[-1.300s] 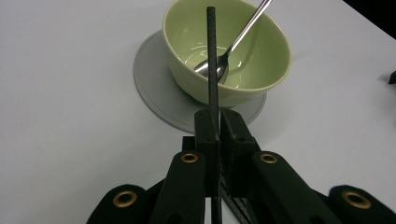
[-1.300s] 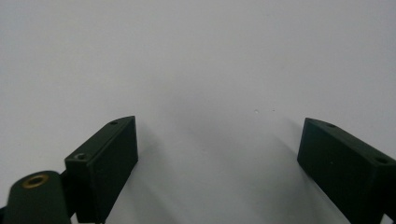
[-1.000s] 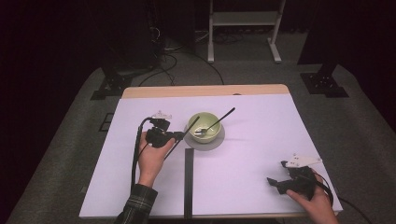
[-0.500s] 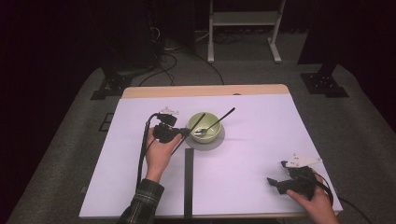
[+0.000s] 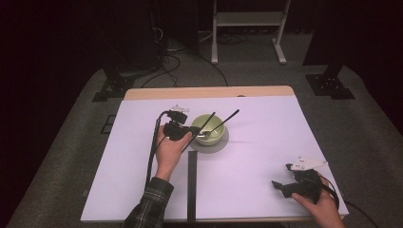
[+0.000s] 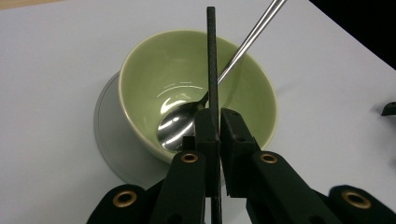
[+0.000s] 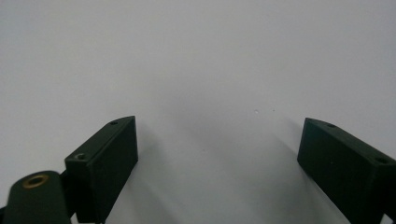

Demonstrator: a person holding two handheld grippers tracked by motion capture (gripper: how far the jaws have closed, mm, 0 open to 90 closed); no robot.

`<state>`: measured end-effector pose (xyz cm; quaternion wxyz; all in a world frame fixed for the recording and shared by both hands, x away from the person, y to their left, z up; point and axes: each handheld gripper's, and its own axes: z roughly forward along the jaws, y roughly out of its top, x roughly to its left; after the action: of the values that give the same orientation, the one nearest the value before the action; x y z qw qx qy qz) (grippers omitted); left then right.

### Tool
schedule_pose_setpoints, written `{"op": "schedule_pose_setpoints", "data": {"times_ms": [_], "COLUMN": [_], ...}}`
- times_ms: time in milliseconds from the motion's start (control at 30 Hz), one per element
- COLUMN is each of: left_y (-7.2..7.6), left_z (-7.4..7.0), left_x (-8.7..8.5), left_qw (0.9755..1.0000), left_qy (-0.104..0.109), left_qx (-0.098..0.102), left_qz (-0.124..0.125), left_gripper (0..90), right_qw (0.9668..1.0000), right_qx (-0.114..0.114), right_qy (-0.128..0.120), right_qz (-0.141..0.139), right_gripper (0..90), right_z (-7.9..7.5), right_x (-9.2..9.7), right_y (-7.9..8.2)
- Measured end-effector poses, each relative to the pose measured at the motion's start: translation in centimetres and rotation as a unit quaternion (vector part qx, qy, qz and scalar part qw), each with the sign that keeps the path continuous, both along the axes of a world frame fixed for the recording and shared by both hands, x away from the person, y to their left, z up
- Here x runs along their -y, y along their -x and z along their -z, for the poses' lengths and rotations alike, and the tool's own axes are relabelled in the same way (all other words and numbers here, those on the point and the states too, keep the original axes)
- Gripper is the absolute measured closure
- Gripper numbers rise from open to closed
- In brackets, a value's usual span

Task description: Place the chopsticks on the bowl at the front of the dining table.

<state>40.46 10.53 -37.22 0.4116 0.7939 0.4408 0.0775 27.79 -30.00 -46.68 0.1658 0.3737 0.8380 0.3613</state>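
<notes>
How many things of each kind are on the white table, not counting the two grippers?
Green bowl: 1
Grey coaster under the bowl: 1
Metal spoon in the bowl: 1
Thin black stick, clamped in the left gripper: 1
Black strip lying on the table: 1
Total: 5

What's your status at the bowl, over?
Left gripper shut on thin black stick, stick angled over green bowl. Spoon lies in bowl, handle out over rim. Right gripper open, over bare white table. Nothing in the way.
</notes>
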Motion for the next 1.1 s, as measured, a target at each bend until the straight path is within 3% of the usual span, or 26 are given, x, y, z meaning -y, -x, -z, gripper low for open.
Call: {"op": "schedule_pose_setpoints", "data": {"times_ms": [1100], "left_y": [-2.8], "left_z": [1.0], "left_x": [2.5], "left_qw": [0.9997], "left_qy": [0.010], "left_qx": [-0.017], "left_qz": [-0.012], "left_gripper": [86.5], "right_qw": [1.0000], "right_qx": [0.000], "right_qy": [0.000], "right_qz": [0.000], "right_gripper": [10.5], "right_z": [0.0], "right_x": [0.0], "right_y": [0.0]}}
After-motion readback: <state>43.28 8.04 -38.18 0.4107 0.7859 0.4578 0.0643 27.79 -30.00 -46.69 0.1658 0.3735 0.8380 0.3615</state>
